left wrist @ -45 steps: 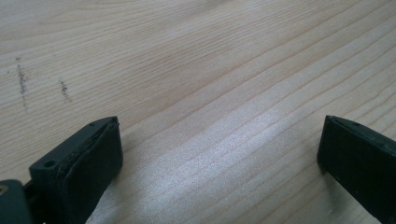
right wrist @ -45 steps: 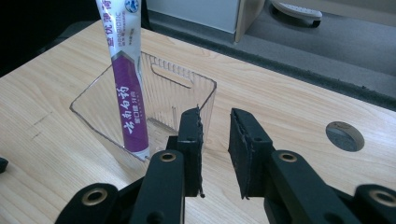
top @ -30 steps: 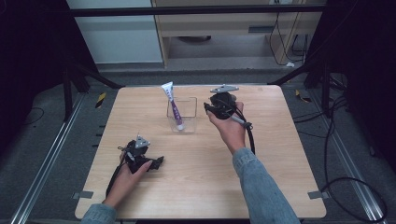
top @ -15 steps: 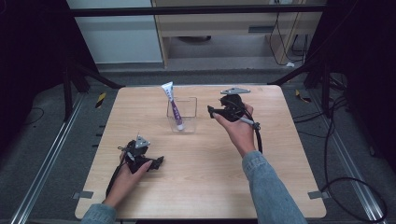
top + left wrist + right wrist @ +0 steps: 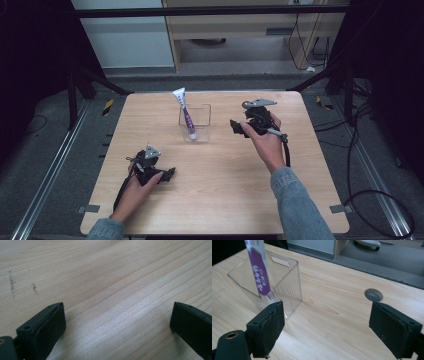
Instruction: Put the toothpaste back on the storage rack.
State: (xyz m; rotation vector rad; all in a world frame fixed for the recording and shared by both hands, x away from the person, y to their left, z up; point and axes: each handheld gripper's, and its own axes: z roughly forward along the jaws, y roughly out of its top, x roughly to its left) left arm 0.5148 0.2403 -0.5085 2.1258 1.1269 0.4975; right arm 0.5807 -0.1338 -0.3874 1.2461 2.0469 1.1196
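The purple-and-white tube (image 5: 186, 114) stands tilted in the clear plastic box (image 5: 202, 116), to the left of the right gripper (image 5: 238, 128). Its jaws have just been opening and are wide, empty. The placing seems done. The left gripper (image 5: 169, 174) rests on the tabletop (image 5: 225, 180), jaws wide, nothing between.

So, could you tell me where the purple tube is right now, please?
In the high view the purple tube stands tilted in the clear box near the table's far middle, left of the open right gripper, which is apart from it.
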